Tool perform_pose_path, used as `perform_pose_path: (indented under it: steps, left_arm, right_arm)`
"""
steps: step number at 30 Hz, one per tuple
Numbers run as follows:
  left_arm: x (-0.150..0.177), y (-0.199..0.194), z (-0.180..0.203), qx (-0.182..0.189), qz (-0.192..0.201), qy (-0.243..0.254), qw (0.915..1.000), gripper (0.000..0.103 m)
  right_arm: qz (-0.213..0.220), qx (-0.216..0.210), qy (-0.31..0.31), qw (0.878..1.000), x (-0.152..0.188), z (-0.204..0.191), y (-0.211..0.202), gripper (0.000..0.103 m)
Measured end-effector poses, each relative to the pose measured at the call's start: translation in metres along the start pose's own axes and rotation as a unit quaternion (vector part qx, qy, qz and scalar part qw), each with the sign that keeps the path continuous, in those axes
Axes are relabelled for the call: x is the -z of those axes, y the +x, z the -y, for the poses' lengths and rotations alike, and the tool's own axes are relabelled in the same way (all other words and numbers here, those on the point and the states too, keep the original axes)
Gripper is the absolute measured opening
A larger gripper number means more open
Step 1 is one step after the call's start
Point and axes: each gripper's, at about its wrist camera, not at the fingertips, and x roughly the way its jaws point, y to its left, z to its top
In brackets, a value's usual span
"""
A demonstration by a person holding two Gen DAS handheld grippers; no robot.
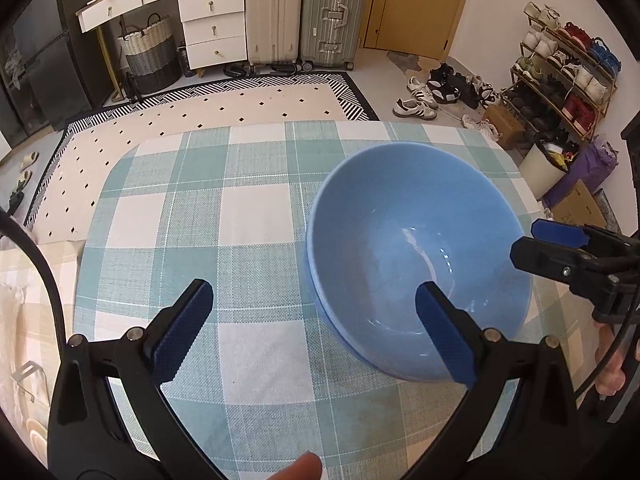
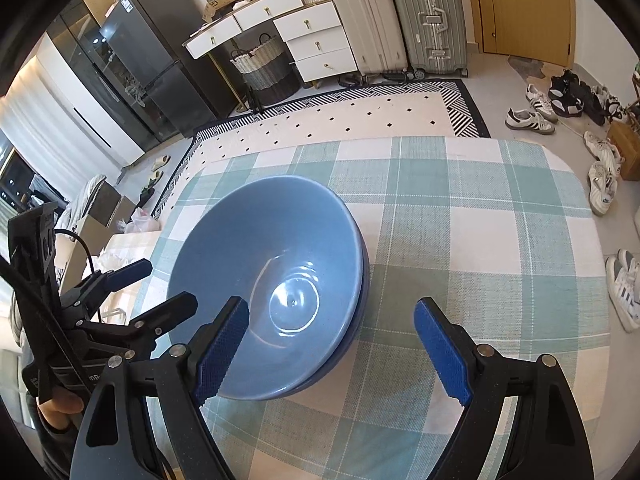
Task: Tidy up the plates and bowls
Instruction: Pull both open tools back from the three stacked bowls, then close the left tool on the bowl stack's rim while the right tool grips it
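So there's a blue bowl point(image 1: 416, 256) sitting on the table's green and white checked cloth point(image 1: 192, 216), and it looks like it's nested in a second, darker blue bowl point(image 2: 356, 320) underneath, you can see that one's rim peeking out along the side.

Left gripper point(image 1: 316, 328) is spread wide with nothing in it. From its own camera the bowls sit at about 2 o'clock, and its right finger point(image 1: 444, 332) overlaps the near rim of the top bowl, can't tell if it's actually touching.

Right gripper point(image 2: 332, 352) is wide apart too, empty. From its camera the bowls are around 10 o'clock, with its left finger point(image 2: 222, 348) in front of the near rim.

Each gripper shows up at the edge of the other's view, so they flank the bowls on either side.

Behind the table: a patterned rug point(image 2: 360, 116) and two suitcases point(image 2: 396, 16) at 12 o'clock.
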Motion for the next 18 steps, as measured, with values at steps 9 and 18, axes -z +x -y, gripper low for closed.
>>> perform_pose_path:
  steps: [9, 18]
  left_arm:
    - [-0.002, 0.027, -0.004, 0.001, -0.015, -0.003, 0.9999, 0.094]
    - [-0.002, 0.051, -0.012, 0.001, -0.030, -0.015, 0.9995, 0.065]
  right_arm:
    - [-0.015, 0.000, 0.008, 1.000, 0.000, 0.005, 0.017, 0.086]
    - [-0.025, -0.006, 0.014, 1.000, 0.000, 0.009, 0.030, 0.077]
